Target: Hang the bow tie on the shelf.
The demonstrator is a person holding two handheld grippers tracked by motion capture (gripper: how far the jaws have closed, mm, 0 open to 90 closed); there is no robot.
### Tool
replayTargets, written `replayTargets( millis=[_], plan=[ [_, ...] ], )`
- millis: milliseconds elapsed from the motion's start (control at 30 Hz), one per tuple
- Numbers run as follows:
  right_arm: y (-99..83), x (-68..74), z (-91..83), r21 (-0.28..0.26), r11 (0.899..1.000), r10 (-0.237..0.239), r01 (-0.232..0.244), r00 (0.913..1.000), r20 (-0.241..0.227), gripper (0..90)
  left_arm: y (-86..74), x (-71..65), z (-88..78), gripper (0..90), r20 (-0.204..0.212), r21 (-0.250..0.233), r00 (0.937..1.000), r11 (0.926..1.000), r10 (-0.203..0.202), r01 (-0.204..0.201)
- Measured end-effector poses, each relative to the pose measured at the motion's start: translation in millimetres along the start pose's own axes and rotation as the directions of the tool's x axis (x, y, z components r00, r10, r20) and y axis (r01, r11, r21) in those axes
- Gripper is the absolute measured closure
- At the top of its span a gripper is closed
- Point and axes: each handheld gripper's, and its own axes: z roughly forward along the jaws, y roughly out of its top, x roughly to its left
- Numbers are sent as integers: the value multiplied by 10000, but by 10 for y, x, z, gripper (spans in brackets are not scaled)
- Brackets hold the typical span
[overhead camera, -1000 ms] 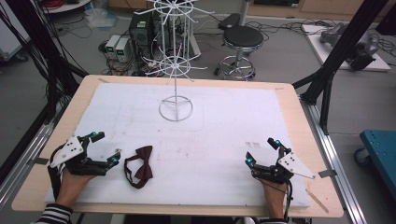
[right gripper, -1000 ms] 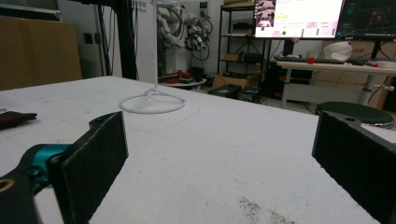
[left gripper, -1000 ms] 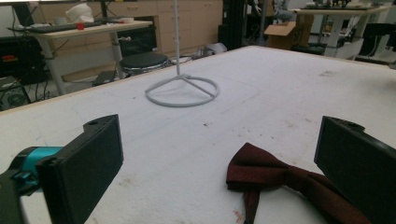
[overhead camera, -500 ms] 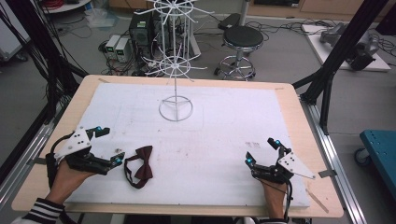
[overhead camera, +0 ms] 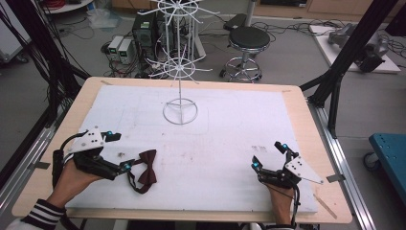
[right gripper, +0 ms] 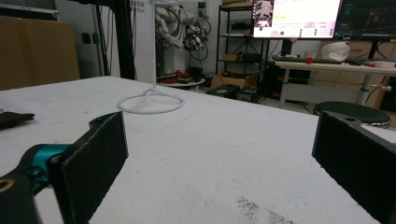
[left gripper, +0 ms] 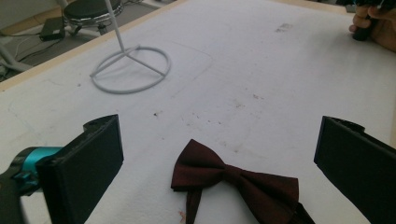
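A dark red bow tie [overhead camera: 145, 170] lies flat on the white foam board [overhead camera: 230, 124] at the front left, its strap trailing toward me. My left gripper [overhead camera: 120, 151] stands open just left of it, one jaw tip almost at the tie's left wing. In the left gripper view the bow tie [left gripper: 233, 179] lies low between the wide-apart jaws of my left gripper [left gripper: 219, 140]. My right gripper [overhead camera: 268, 154] rests open at the front right with nothing between its jaws. The right gripper view looks past my right gripper [right gripper: 219, 140] along the board to the bow tie [right gripper: 14, 119] at the far left edge.
A white wire rack [overhead camera: 179, 72] rises from a ring base [overhead camera: 180, 111] at the board's far middle; the ring base [left gripper: 130, 70] also appears ahead of the left gripper. The board sits on a wooden table [overhead camera: 306, 120]. A stool [overhead camera: 246, 40] and computers stand on the floor beyond.
My left gripper has moved right and a little forward, up to the bow tie. The bow tie and the right gripper have stayed where they were.
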Motion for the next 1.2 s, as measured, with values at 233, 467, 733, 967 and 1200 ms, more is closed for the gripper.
replayTargets(
  millis=[233,467,733,967,1200],
  plan=[
    [0,1,-1,6,10000,6,-6,10000,44,27,89,-98,130,17,54,951,9999,9954,143,-147],
    [-2,3,-3,-7,10000,41,-40,10000,75,27,91,-141,254,18,37,1430,9999,9897,96,-100],
    [-1,1,-4,-35,10000,14,-14,10000,99,27,77,-177,428,18,-287,2393,9995,9708,-89,155],
    [-1,-2,-4,-76,10000,-26,27,9999,142,27,52,-214,546,18,-488,2774,9984,9599,-273,399],
    [-2,-3,-5,-77,10000,-3,4,9999,153,27,-48,-269,685,18,-629,3351,9975,9407,-336,528]
  ],
)
